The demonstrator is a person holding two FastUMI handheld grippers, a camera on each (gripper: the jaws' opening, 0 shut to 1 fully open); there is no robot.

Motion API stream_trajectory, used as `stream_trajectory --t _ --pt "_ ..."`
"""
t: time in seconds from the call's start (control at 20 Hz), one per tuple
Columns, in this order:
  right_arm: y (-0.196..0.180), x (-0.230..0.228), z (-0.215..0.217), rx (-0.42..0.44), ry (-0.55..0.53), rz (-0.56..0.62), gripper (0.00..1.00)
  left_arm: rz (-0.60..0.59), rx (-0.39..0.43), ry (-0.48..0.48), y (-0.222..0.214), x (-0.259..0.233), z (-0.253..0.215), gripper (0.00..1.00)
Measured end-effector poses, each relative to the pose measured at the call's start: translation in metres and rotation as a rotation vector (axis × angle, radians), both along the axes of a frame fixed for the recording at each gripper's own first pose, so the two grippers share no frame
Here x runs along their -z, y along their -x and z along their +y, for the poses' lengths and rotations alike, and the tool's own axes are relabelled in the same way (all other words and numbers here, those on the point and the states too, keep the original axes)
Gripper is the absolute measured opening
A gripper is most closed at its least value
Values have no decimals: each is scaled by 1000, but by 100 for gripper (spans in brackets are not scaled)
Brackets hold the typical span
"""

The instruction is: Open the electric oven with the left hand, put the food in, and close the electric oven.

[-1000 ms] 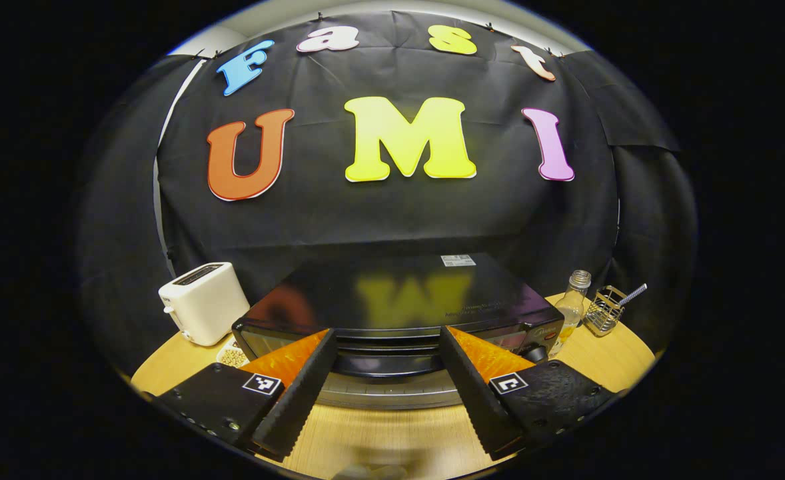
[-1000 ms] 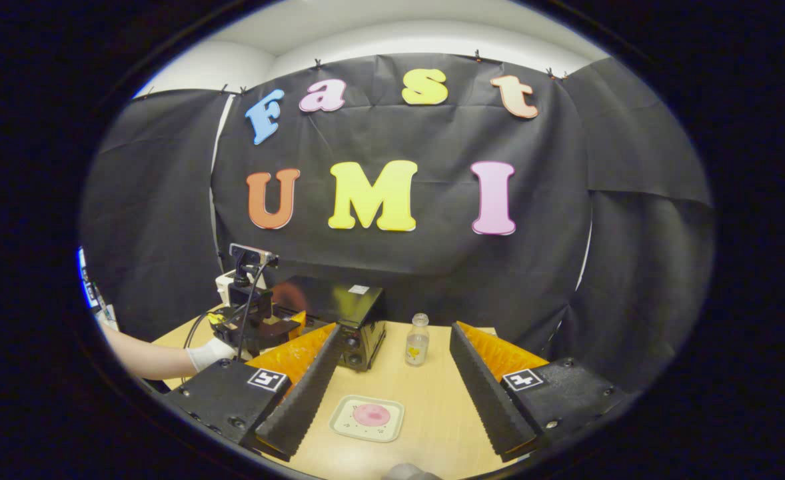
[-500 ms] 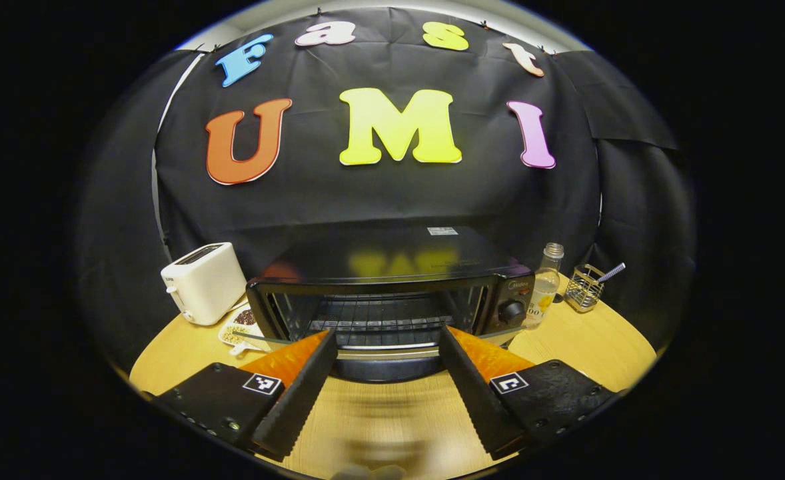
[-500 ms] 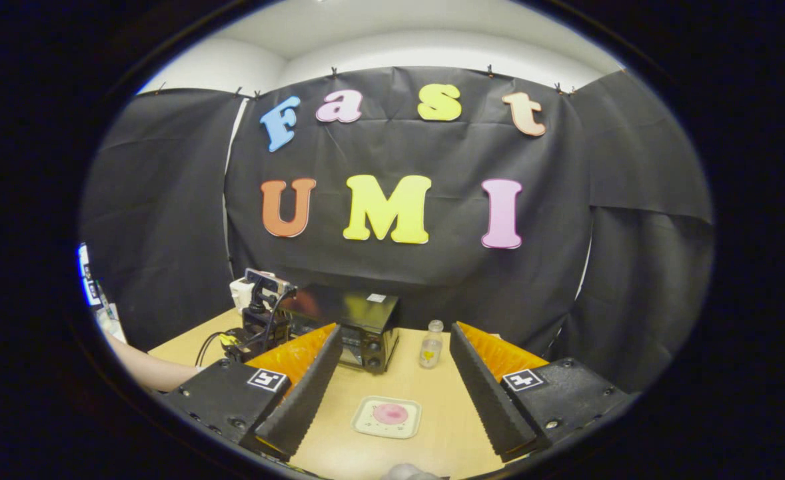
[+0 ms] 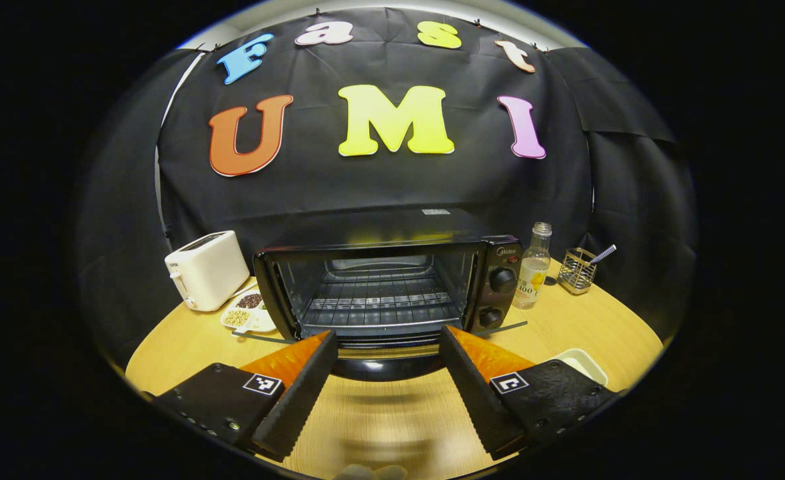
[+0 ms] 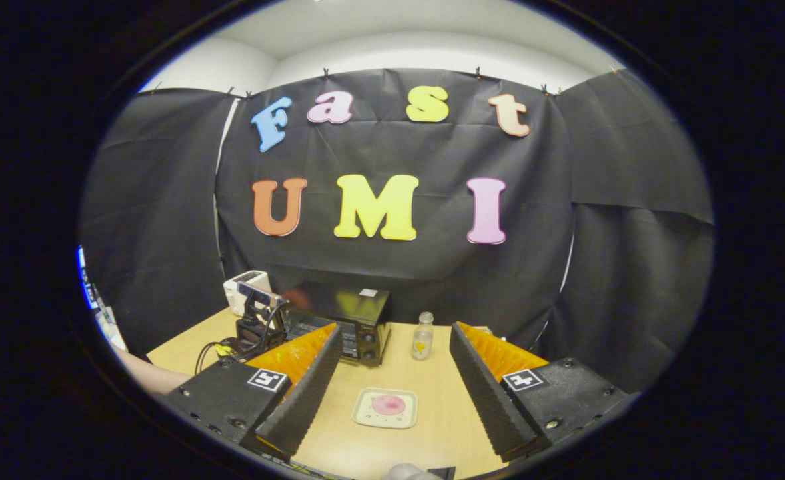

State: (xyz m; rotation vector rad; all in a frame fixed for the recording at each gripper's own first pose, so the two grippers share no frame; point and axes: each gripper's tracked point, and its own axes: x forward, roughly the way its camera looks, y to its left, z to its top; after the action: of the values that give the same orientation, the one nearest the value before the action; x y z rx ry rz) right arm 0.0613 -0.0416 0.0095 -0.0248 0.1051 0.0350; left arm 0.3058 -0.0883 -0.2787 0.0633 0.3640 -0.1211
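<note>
Between the fingers: in the left gripper view the left gripper (image 5: 387, 373) stands spread wide and grasps nothing; bare wooden table (image 5: 379, 420) and the lowered oven door (image 5: 382, 360) show in the gap.
Left gripper seen from afar: in the right gripper view it sits at the left (image 6: 256, 320), just in front of the oven, with cables trailing from it and a bare forearm (image 6: 149, 377) low at the edge behind it.
Right gripper: spread wide as well (image 6: 392, 390), holding nothing, raised above the table and well back from the oven.
Food: a pink round piece (image 6: 388, 404) lying on a small pale square plate (image 6: 367, 418), on the table between the right gripper's fingers as that view frames it, apart from both.
Plate edge: a pale corner (image 5: 582, 363) peeks out behind the left gripper's right finger.
Electric oven: black, door swung down (image 5: 379, 293); wire rack (image 5: 379, 300) bare inside; two knobs (image 5: 502, 280) on its right panel. In the right gripper view it stands at the far left of the table (image 6: 356, 323).
Left of the oven: a white toaster (image 5: 207, 270), and beside it a white divided dish (image 5: 246, 313) with dark and pale grains.
Right of the oven: a clear glass bottle (image 5: 532, 270) just beside the knob panel; farther right a small wire holder (image 5: 576, 270) with a straw-like stick in it.
</note>
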Motion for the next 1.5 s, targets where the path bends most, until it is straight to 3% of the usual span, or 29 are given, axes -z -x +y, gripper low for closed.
stream_trajectory --t 0.5,1.0,1.5 --pt "8 25 -8 43 -5 45 100 65 -8 -2 33 45 1 97" --pt "16 48 -23 77 12 98 100 253 -9 -32 64 127 2 97" --pt "-7 93 -45 90 -20 193 100 206 -37 -15 72 113 13 97"
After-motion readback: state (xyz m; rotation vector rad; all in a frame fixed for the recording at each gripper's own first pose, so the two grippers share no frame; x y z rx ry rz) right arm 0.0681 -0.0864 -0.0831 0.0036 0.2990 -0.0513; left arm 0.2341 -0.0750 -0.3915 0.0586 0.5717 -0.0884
